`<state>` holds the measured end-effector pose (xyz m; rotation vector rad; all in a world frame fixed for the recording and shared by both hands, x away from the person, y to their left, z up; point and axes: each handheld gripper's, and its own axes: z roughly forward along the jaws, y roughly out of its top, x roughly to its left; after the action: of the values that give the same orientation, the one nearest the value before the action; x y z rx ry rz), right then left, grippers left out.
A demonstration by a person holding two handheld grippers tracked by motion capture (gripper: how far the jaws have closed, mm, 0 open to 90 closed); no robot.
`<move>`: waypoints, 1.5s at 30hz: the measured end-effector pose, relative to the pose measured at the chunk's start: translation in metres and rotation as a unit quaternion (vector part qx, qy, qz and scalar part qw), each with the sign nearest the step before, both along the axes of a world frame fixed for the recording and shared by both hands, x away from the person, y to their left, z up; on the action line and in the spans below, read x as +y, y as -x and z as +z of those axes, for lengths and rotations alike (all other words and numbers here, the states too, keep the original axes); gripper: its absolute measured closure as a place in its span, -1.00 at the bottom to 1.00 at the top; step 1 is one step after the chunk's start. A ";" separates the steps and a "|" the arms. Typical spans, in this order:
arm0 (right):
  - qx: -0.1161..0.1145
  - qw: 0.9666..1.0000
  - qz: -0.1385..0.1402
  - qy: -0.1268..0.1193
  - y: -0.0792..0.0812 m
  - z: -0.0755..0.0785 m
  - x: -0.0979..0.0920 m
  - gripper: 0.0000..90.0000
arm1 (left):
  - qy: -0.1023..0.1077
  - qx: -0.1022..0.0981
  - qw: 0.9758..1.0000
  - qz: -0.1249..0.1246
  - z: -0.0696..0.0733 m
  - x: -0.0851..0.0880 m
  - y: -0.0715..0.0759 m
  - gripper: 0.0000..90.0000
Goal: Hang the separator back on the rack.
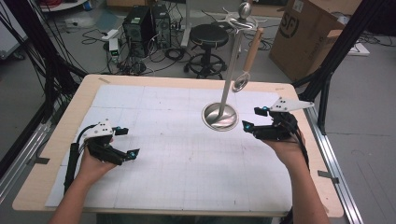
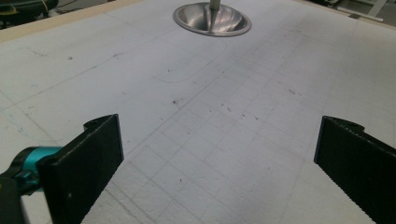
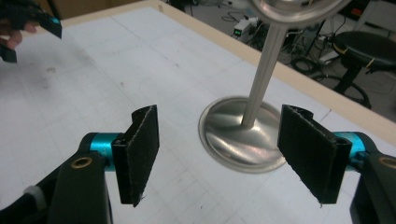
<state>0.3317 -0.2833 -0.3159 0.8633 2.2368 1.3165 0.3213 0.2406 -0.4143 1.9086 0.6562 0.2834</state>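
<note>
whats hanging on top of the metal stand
A wooden-handled whisk hangs from a hook at the top of the stand, above the table. Other hooks look empty; the hook contact is too small to see.

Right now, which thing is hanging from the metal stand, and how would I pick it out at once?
Start at the white gridded mat on the wooden table, then find the steel stand rising from its round base at the mat's far right. From a hook at its top hangs a whisk: the one thing off the table, with a pale wooden handle and a wire loop at the bottom.
</note>
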 end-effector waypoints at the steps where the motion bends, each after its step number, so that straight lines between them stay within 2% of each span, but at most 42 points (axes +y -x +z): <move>1: 0.001 1.000 0.000 0.004 0.000 -0.004 0.000 -0.36 | 0.000 0.000 1.000 0.000 0.000 0.000 0.000 -0.96; 13: 0.014 1.000 -0.006 -0.011 0.011 -0.040 -0.004 -0.40 | -0.007 0.004 1.000 -0.002 -0.004 -0.002 -0.001 -0.96; 18: 0.014 1.000 -0.008 -0.027 0.018 -0.056 -0.007 -0.43 | -0.015 0.008 1.000 -0.006 -0.008 -0.004 0.000 -0.96; 21: 0.010 0.999 -0.015 -0.047 0.022 -0.069 -0.009 -0.43 | -0.022 0.012 1.000 -0.008 -0.011 -0.007 -0.001 -0.96; 22: 0.013 0.999 -0.015 -0.043 0.021 -0.073 -0.009 -0.43 | -0.026 0.012 1.000 -0.009 -0.012 -0.008 -0.001 -0.96; 23: 0.024 0.999 -0.017 -0.037 0.020 -0.076 -0.010 -0.45 | -0.026 0.014 1.000 -0.009 -0.013 -0.009 -0.001 -0.96; 27: 0.031 0.998 -0.026 -0.048 0.020 -0.083 -0.013 -0.49 | -0.031 0.015 0.999 -0.011 -0.014 -0.011 -0.001 -0.96; 31: 0.038 0.998 -0.033 -0.043 0.019 -0.092 -0.014 -0.52 | -0.030 0.017 0.999 -0.010 -0.014 -0.011 -0.001 -0.96; 33: 0.055 0.997 -0.035 -0.037 0.018 -0.101 -0.013 -0.55 | -0.030 0.018 0.999 -0.009 -0.015 -0.010 -0.001 -0.96; 39: 0.075 0.996 -0.036 -0.026 0.017 -0.112 -0.011 -0.57 | -0.025 0.024 0.999 0.000 -0.019 -0.008 -0.002 -0.96; 45: 0.088 0.996 -0.027 -0.015 0.014 -0.118 -0.006 -0.60 | -0.031 0.026 0.999 -0.003 -0.020 -0.010 -0.001 -0.96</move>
<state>0.3173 -0.2895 -0.4334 1.0817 2.3123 1.2972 0.3224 0.2303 -0.4347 1.9823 0.6827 0.2545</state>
